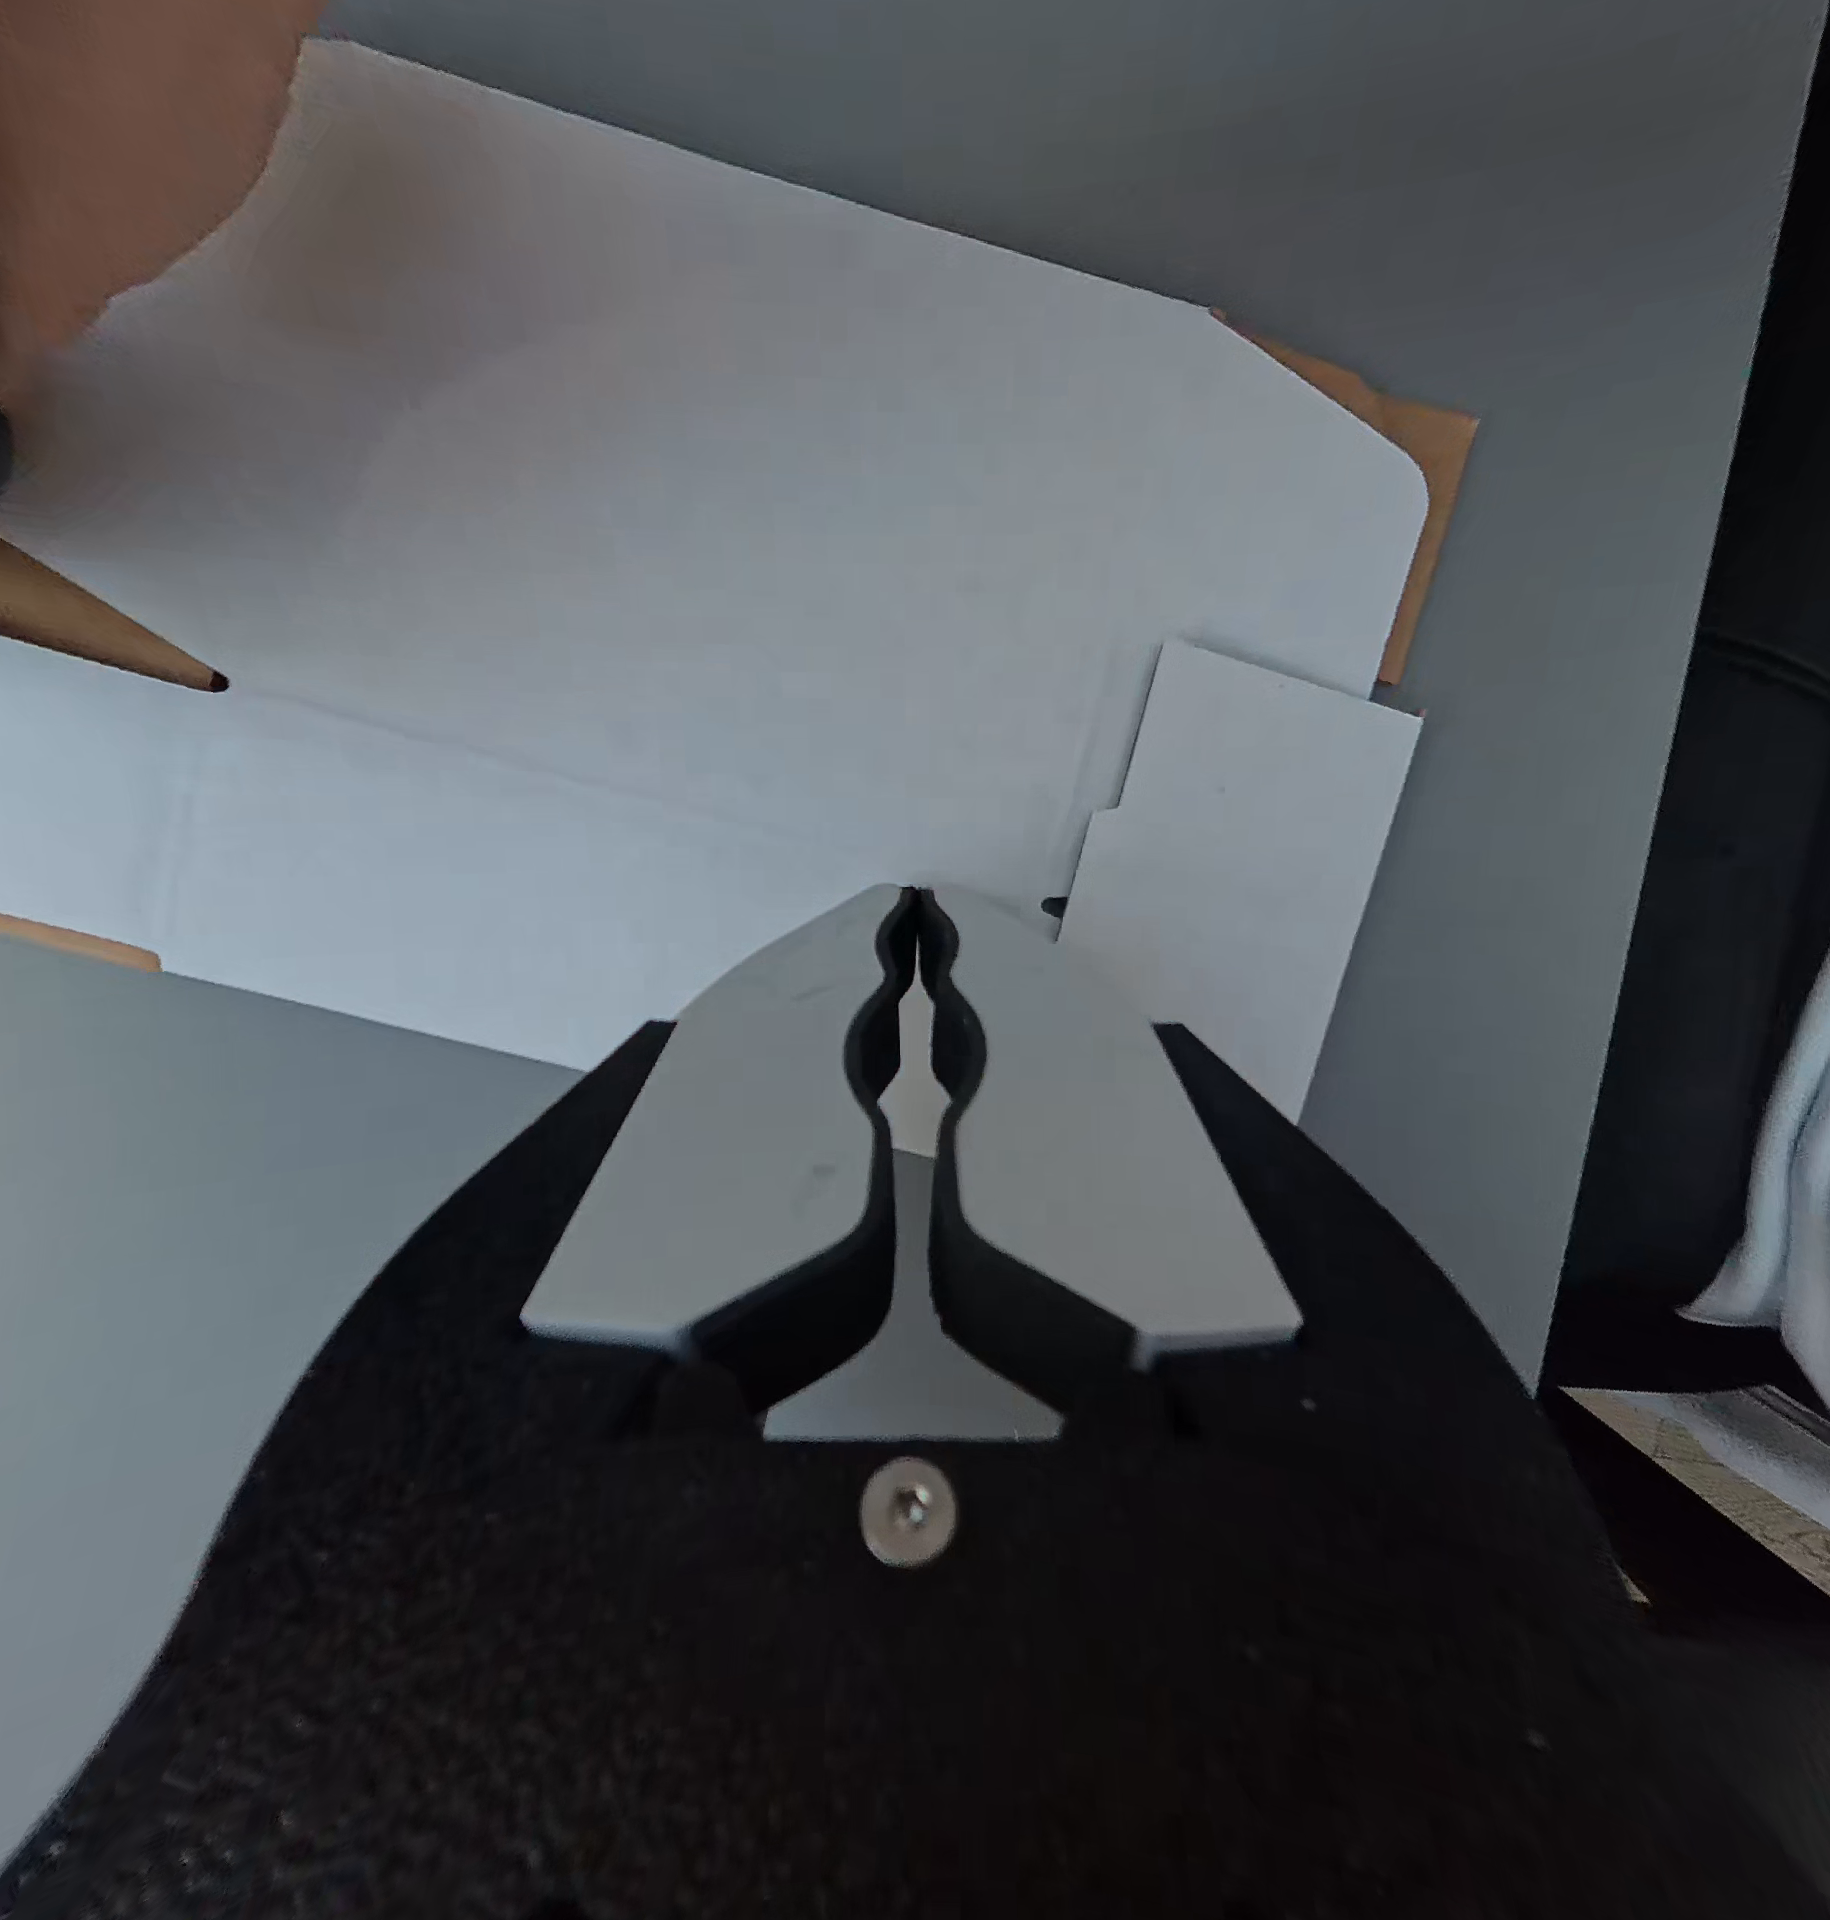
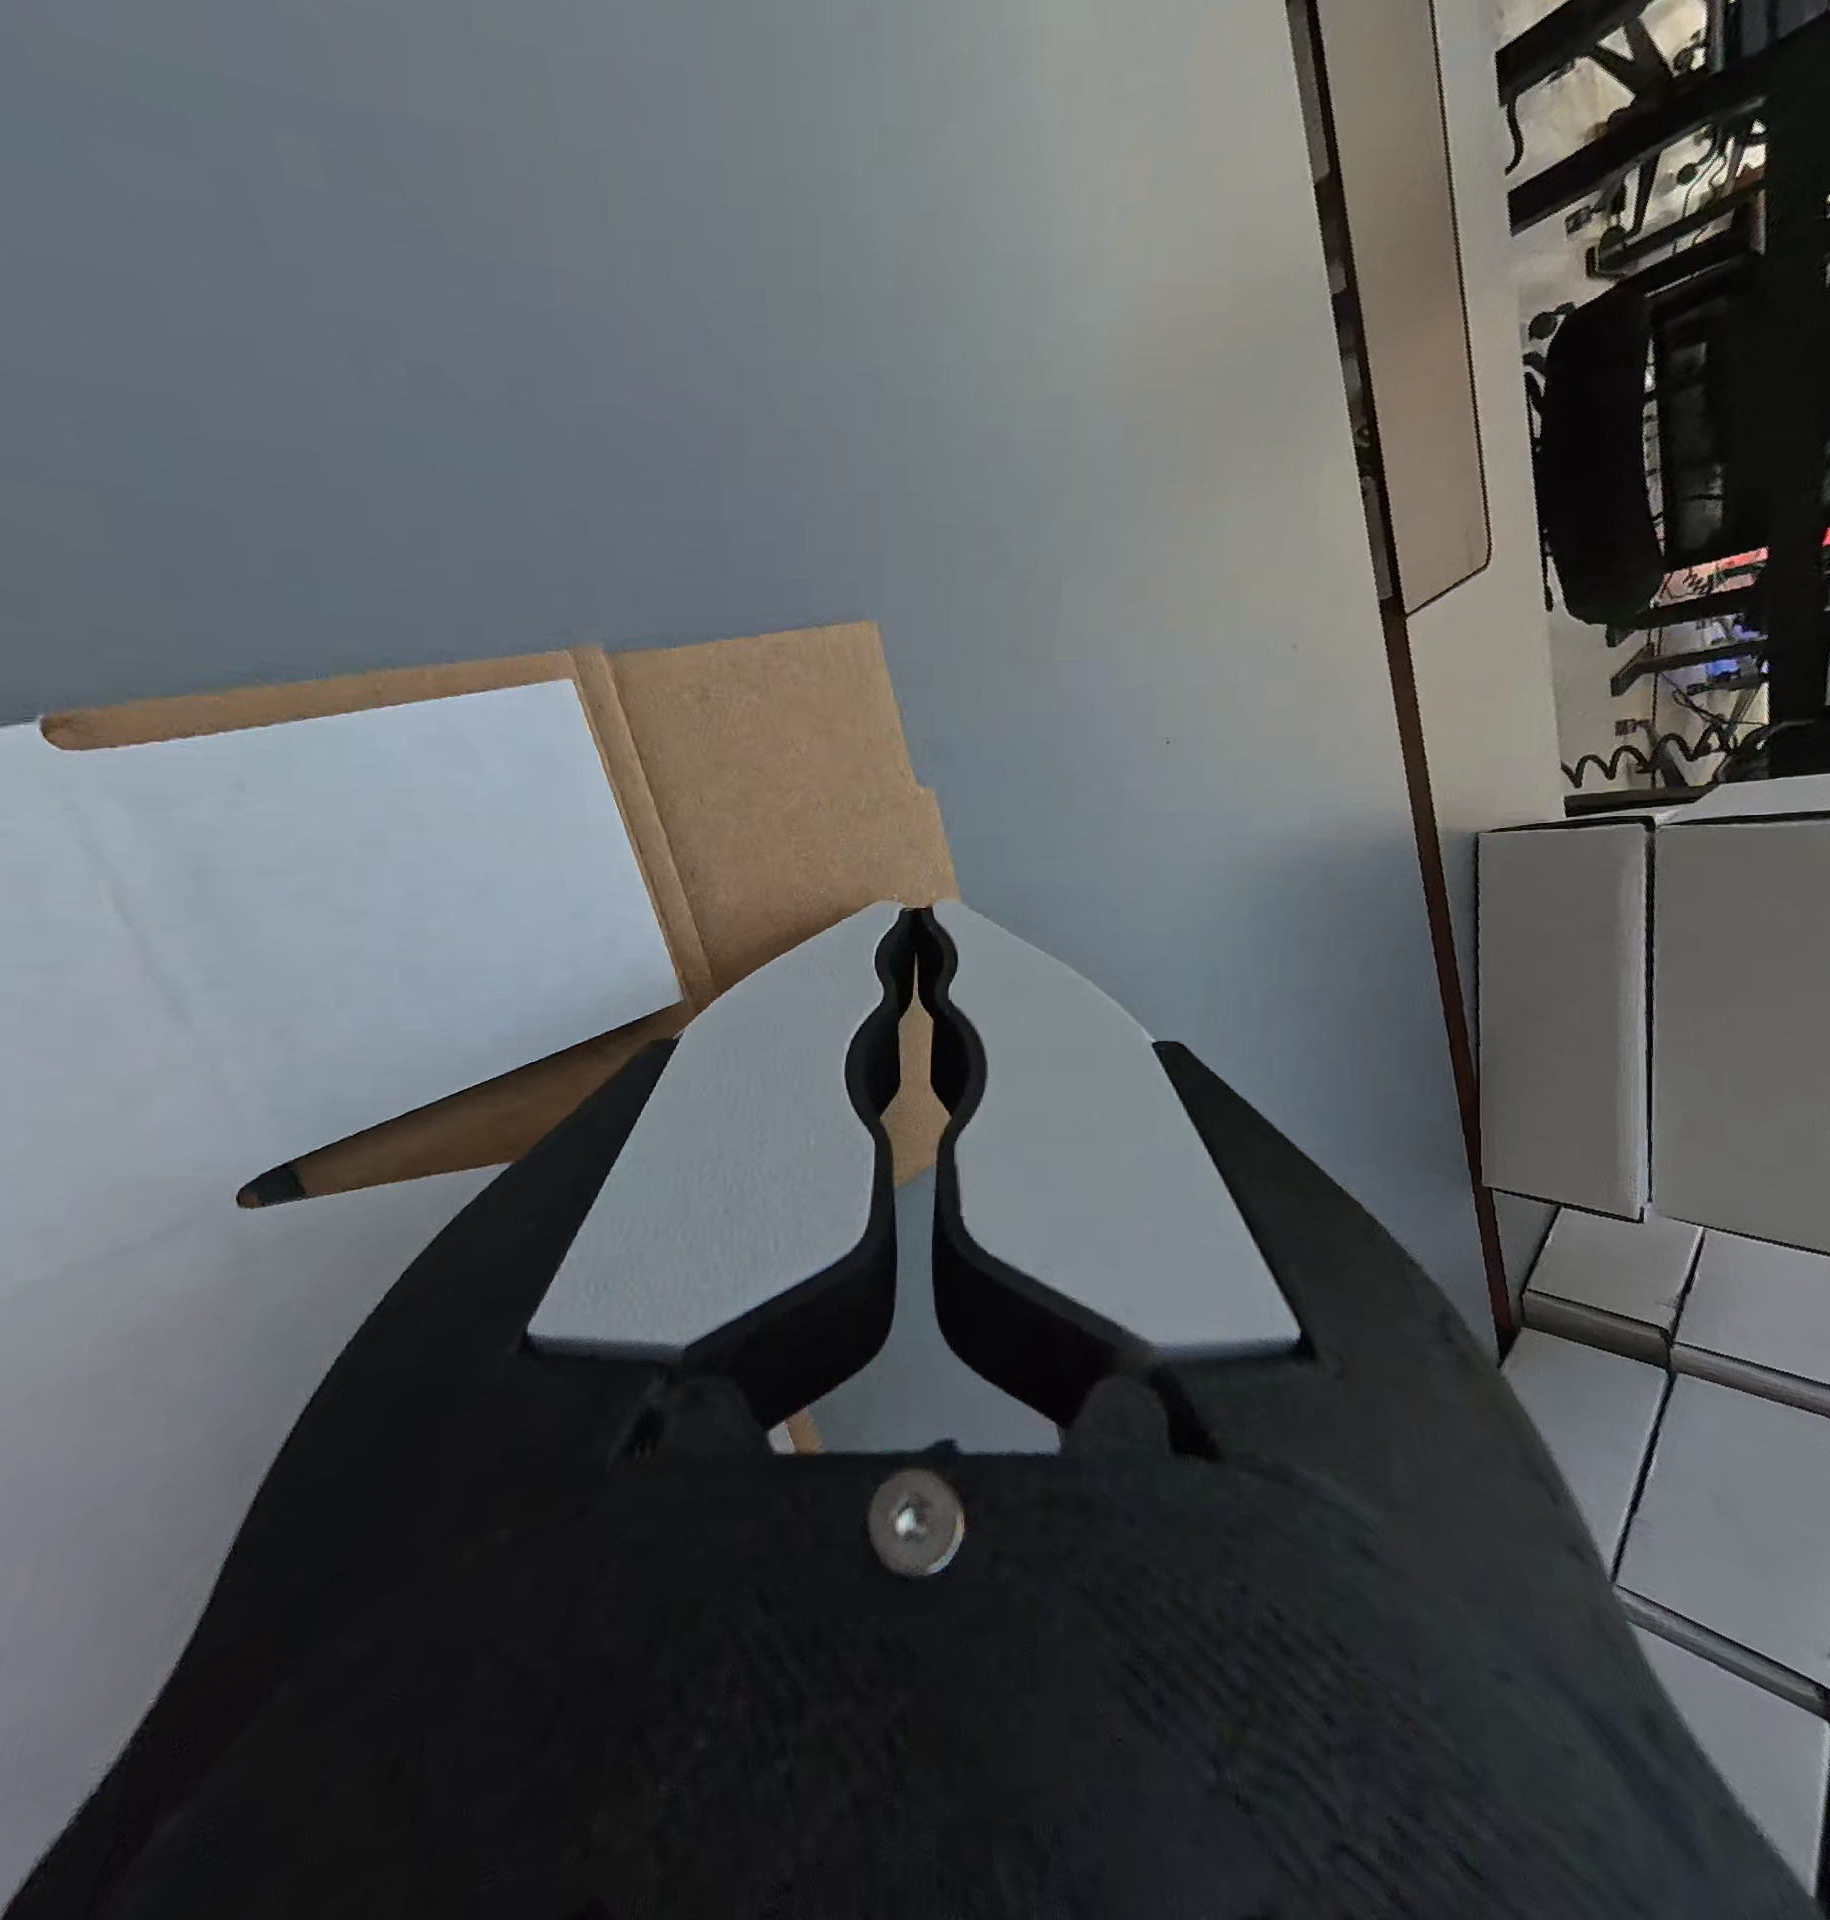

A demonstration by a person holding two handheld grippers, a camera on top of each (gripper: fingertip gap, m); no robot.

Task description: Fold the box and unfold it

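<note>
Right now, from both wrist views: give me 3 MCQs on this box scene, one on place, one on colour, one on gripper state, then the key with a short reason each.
1. Where does the box lie?
A. Spread flat on the grey table
B. Standing assembled on the floor
C. Lifted clear of the table by both grippers

2. What colours are the box's two faces?
A. Black and grey
B. White and brown
C. Red and white

3. How do the jaws of the left gripper and right gripper stand?
A. Both wide open
B. Left open, right shut
C. Both shut

Key:
1 A, its panels and flaps lie spread on the tabletop.
2 B, white panels, with brown cardboard on a flap.
3 C, each pair of fingertips meets, with no gap.
</note>
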